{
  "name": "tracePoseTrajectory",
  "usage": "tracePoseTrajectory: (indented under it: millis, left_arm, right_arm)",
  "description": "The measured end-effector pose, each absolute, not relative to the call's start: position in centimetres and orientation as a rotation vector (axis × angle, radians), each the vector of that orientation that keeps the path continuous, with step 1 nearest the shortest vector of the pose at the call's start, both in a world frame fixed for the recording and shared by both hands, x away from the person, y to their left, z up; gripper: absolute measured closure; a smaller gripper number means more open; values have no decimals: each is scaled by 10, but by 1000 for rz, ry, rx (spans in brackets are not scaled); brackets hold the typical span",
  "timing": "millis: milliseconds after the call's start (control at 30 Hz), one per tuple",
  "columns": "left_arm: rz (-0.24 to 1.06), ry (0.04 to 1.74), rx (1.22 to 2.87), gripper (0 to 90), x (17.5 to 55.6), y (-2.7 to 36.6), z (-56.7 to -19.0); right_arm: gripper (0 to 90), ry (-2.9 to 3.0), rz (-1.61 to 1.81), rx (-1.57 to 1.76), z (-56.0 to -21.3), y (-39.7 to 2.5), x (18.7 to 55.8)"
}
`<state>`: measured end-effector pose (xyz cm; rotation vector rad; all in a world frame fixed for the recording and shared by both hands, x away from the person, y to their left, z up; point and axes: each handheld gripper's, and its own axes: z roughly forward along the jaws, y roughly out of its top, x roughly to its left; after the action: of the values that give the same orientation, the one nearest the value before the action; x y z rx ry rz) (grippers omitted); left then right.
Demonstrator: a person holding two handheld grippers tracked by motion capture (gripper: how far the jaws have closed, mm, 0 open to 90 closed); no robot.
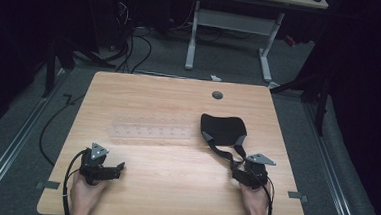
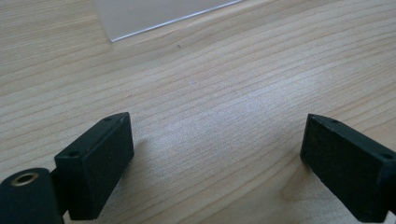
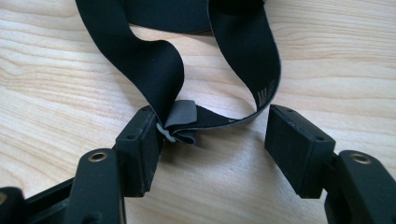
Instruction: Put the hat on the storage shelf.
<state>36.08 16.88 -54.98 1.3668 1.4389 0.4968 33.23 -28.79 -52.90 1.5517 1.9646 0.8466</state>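
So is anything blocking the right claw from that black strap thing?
No. The right claw is open with the black strap already lying between its jaws, the strap's grey folded tab against one jaw. Only bare table lies around it.

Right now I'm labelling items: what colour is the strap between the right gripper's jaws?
Black, with a grey folded tab; the strap shows best in the right gripper view.

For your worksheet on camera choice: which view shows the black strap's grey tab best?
The right gripper view: the grey tab sits close up between the open jaws, against one jaw. The high view shows the strap small; the left gripper view shows table.
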Motion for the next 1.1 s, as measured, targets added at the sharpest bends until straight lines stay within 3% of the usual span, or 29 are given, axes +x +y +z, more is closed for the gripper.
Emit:
tracePoseTrajectory:
  millis: [633, 1100]
  left_arm:
    - [496, 1437, 1365, 114, 361, 168, -550]
    - [498, 1438, 1362, 119, 360, 168, -549]
  right_arm:
    - [395, 1868, 963, 1552, -506, -306, 317]
    - [390, 1838, 965, 1527, -485, -309, 342]
